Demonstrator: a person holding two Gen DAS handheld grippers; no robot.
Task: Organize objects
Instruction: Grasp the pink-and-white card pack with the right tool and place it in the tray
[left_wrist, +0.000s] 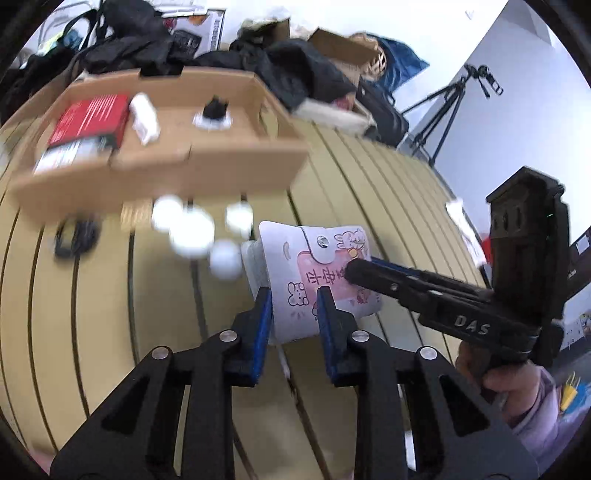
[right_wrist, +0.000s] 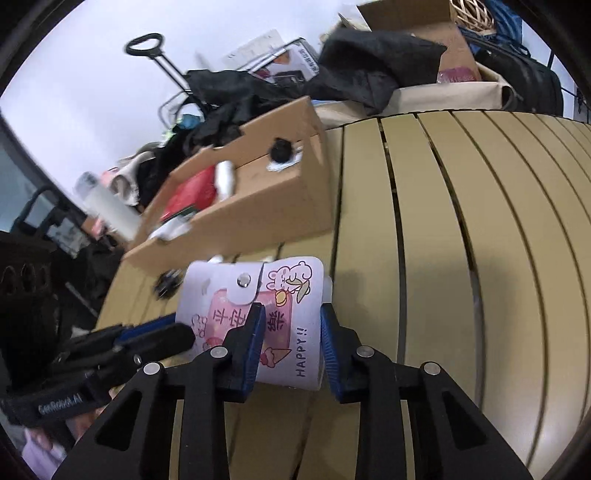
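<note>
Both grippers grip the same thing: a small white pouch (left_wrist: 317, 280) printed with cartoon animals, pink panels and a snap-button flap, sitting on the slatted yellow surface (left_wrist: 388, 192) just in front of the open cardboard box (left_wrist: 207, 173). The left gripper (left_wrist: 294, 314) has its blue-padded fingers clenched on one end of the pouch, and the right gripper (right_wrist: 291, 332) has its fingers clamped on the other side, one of them lying across the printed face. Taking it from two sides probably keeps the soft pouch from folding or twisting as it is carried, most likely toward the box, which already holds a red packet (left_wrist: 88, 122), a white block (left_wrist: 144, 118) and a small black item on a white base (left_wrist: 214, 110).

Several white round things (left_wrist: 195, 229) beside the pouch are too blurred to identify, as is a dark object (left_wrist: 74, 236) further left on the surface. Whether the pouch rests on the slats or is already lifted clear cannot be told. Its underside and contents are hidden. Behind the box, dark clothing (left_wrist: 140, 40) and bags pile up, much of it cut off by the lens edge.
</note>
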